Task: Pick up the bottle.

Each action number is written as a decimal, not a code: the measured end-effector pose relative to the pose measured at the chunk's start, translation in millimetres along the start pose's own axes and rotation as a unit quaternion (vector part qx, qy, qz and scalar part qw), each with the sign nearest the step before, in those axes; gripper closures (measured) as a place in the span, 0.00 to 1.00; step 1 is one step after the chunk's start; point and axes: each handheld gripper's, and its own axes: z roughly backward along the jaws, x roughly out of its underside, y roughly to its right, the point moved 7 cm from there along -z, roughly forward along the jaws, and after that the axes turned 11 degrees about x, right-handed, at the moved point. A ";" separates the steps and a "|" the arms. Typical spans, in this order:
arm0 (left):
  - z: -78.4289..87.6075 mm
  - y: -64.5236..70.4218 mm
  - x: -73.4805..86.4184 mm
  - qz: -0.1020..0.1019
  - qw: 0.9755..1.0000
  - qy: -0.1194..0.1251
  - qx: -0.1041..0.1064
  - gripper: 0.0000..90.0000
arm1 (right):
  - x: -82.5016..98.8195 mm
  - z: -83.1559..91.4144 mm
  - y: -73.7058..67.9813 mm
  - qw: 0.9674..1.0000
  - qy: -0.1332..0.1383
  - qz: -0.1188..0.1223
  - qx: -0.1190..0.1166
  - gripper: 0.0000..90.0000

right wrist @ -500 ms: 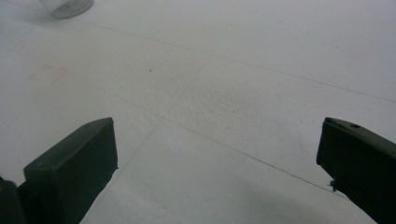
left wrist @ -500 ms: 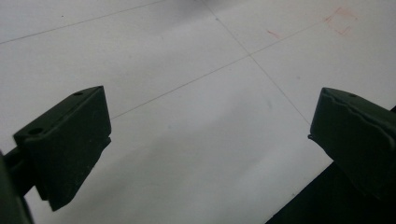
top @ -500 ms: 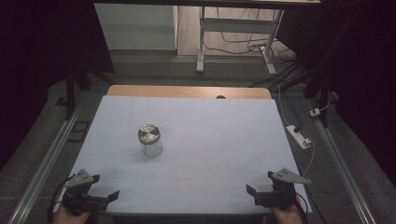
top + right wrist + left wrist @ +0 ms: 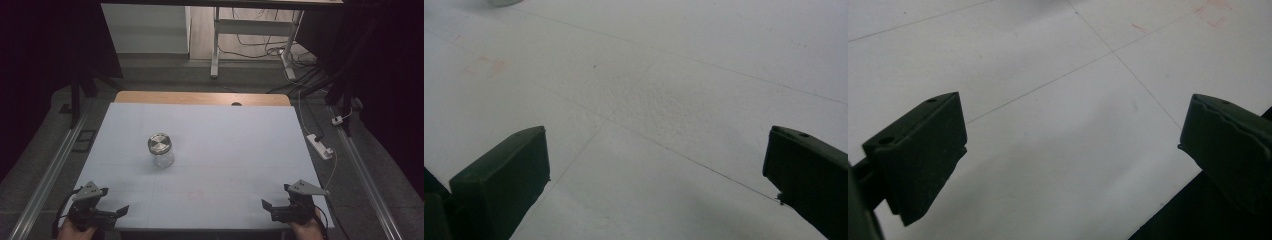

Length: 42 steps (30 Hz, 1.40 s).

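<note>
Glass caught what little light there was: the jar [image 4: 160, 149] stood upright on the white table [image 4: 235, 150], left of centre and about midway between the near and far edges, its metal lid [image 4: 159, 142] screwed on and facing straight up. Its long axis ran vertical, so it pointed at the ceiling rather than toward either hand; from the high view the round lid read almost as a full disc, with the clear body showing below it toward the person. Standing that way it offered its sides to a grasp from the near edge and its lid to a twist from above, which I took to be why it was set alone, with bare table all around it.

Nothing touched it. The left gripper [image 4: 119, 212] rested at the near left corner of the table, and the right gripper [image 4: 267, 208] at the near right corner, both well apart from the jar and both angled inward across the surface. In the left gripper view the two black jaws stood wide with only white tabletop and faint pencil lines between them; the right gripper view showed the same, jaws spread wide, gripping nothing, a sliver of the jar's base [image 4: 504, 2] at the top edge. Both looked parked at a ready position, the jar nearer the left one, though which would go first I could not tell.
</note>
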 end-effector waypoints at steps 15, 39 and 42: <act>-0.2 1.4 -3.2 0.011 1.000 0.004 0.020 0.00 | 0.5 -0.7 -0.3 1.000 -0.005 -0.002 -0.010 0.00; -4.3 3.3 -25.9 -0.041 0.998 0.031 0.026 0.00 | 0.9 -2.1 -1.4 1.000 -0.010 0.004 -0.011 0.00; -6.2 3.0 -30.6 -0.049 0.998 0.031 0.029 0.00 | 1.0 -2.2 -1.3 1.000 -0.011 0.004 -0.011 0.00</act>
